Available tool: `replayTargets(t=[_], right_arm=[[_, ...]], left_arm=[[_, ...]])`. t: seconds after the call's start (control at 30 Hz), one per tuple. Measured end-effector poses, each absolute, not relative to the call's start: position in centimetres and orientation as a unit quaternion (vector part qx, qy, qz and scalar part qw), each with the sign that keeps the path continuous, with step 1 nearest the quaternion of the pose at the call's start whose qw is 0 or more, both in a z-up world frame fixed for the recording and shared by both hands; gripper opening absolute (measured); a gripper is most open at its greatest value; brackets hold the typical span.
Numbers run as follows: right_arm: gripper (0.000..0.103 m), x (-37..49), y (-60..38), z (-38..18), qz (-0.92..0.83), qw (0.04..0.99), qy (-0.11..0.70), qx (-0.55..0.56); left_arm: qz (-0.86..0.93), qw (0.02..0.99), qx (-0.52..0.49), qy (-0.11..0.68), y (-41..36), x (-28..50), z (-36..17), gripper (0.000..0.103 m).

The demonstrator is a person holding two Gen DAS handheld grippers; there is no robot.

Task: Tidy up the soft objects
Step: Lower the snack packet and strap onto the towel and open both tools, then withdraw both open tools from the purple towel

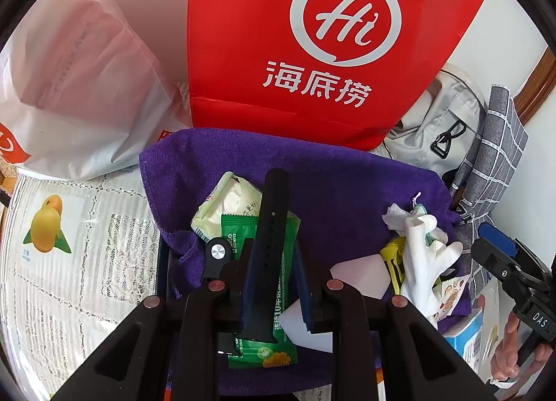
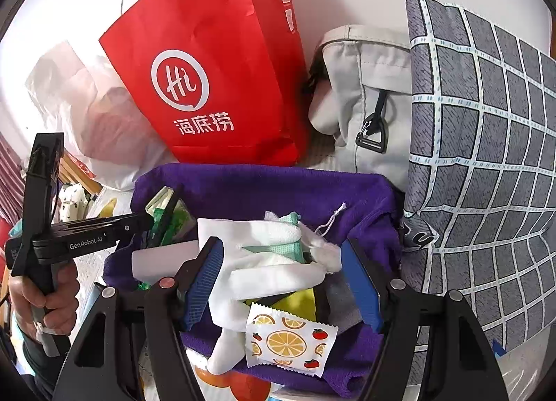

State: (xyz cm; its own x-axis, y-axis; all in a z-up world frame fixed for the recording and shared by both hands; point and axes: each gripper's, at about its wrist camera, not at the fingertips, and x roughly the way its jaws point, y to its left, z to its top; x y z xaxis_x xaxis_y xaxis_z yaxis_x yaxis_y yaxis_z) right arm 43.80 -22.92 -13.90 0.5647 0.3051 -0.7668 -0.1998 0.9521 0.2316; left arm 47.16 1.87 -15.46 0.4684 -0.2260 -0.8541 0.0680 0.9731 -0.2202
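Left wrist view: your left gripper (image 1: 271,282) is clenched on a black strap (image 1: 269,244) above a green packet (image 1: 239,230) on the purple towel (image 1: 330,175). Right wrist view: your right gripper (image 2: 281,282) is spread wide around a white glove (image 2: 264,272), not gripping. Behind both stands a red bag (image 2: 215,88).

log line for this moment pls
left gripper: shut on black rubber watch strap | right gripper: open, around white cloth glove | both over purple terry towel
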Motion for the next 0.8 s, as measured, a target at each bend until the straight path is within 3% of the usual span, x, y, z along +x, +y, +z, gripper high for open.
replayTargets(t=[0.13, 0.23, 0.4, 0.47, 0.7, 0.8], right_arm=[[0.07, 43.7, -22.7, -13.7, 0.145, 0.883, 0.443, 0.054], [0.07, 43.7, -22.6, -13.6, 0.144, 0.884, 0.443, 0.053], [0.07, 43.3, -22.6, -13.0, 0.134, 0.889, 0.436, 0.047], [0.07, 43.0, -22.4, -12.6, 0.129, 0.891, 0.433, 0.044], [0.07, 41.3, -21.8, -10.3, 0.108, 0.905, 0.412, 0.016], [0.07, 40.7, -22.0, -9.9, 0.113, 0.902, 0.414, 0.029]], left_arm=[[-0.084, 0.853, -0.077, 0.509, 1.9, 47.0, -15.2, 0.022], [-0.081, 0.854, -0.076, 0.508, 2.0, 46.9, -14.9, 0.03], [-0.076, 0.857, -0.073, 0.505, 2.0, 46.5, -14.1, 0.034], [-0.074, 0.859, -0.07, 0.502, 2.0, 46.2, -13.5, 0.042], [-0.065, 0.87, -0.053, 0.485, 1.5, 44.7, -11.3, 0.05], [-0.056, 0.877, -0.042, 0.475, 1.6, 43.4, -10.5, 0.06]])
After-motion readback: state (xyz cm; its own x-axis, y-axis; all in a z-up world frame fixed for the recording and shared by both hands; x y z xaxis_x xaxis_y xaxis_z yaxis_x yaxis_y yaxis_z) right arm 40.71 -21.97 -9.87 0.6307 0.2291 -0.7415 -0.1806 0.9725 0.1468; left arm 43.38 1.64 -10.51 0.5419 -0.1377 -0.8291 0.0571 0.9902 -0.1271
